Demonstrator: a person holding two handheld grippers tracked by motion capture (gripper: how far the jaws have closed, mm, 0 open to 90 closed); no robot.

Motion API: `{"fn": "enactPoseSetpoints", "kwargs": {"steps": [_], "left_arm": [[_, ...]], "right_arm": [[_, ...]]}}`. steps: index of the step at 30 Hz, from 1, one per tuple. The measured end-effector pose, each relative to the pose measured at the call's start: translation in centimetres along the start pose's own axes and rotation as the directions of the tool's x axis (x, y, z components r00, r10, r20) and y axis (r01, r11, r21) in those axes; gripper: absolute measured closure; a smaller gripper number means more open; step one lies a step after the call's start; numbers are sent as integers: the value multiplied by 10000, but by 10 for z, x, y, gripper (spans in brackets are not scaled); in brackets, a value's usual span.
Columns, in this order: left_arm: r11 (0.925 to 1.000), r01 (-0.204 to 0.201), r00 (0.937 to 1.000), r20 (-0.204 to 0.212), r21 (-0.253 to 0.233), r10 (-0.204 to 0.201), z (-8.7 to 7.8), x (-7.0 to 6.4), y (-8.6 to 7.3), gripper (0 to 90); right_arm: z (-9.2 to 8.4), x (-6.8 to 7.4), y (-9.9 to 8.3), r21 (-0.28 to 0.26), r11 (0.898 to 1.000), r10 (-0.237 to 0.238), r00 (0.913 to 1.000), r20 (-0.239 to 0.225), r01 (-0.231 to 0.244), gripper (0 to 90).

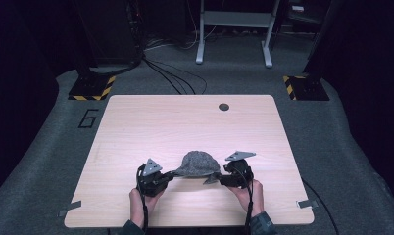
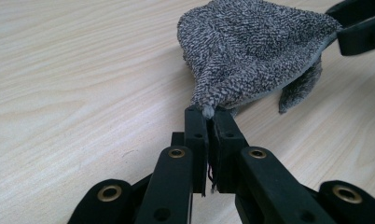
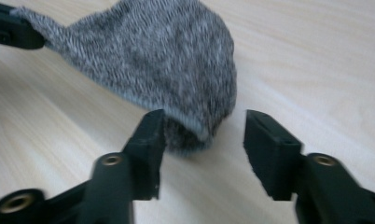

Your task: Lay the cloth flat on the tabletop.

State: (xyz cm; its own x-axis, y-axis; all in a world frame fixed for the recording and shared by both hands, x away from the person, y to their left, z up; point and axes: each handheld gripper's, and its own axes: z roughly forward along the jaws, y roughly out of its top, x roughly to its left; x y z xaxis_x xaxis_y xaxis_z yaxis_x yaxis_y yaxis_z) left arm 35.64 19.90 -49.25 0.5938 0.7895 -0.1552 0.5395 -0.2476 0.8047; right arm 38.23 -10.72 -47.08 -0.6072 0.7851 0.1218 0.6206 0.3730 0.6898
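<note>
Grey speckled towel cloth [image 1: 197, 164] sits bunched in a soft hump near the front of the pale wooden table [image 1: 136, 122], between the two hands. The left gripper [image 2: 209, 114] pinches one corner tight, jaws squeezed together. The right gripper [image 3: 202, 135] has its jaws partly apart, with the cloth's other edge between them but not pressed. If the left hand pulls now, the loose side may slip away and the cloth may drag into a messy lump.
</note>
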Motion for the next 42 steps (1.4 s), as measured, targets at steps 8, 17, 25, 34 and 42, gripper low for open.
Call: {"fn": "enactPoseSetpoints", "kwargs": {"steps": [8, 17, 25, 34, 42], "left_arm": [[10000, -1, 10000, 1, 4, 1, 2, -1, 1, 861], [10000, -36, 9999, -114, -61, 35, -2, 4, -1, 862], [9995, 168, 9995, -273, -256, -175, -11, 13, 0, 863], [9991, -124, 9995, -305, -414, 111, -18, 13, 11, 862], [9965, -438, 9978, -531, -712, 401, -33, 18, 26, 863]], "right_arm": [[21, 0, -22, 298, 9950, 976, 9931, -653, -959, 385], [40, 0, -10, 369, 9946, 980, 9945, -376, -966, 660], [27, -4, -4, 354, 9993, 66, 9984, 558, -86, 800], [1, -9, 7, -133, 9993, -327, 9916, 1253, 346, 798], [-19, -12, 16, -477, 9976, -410, 9862, 1603, 493, 777]]}}
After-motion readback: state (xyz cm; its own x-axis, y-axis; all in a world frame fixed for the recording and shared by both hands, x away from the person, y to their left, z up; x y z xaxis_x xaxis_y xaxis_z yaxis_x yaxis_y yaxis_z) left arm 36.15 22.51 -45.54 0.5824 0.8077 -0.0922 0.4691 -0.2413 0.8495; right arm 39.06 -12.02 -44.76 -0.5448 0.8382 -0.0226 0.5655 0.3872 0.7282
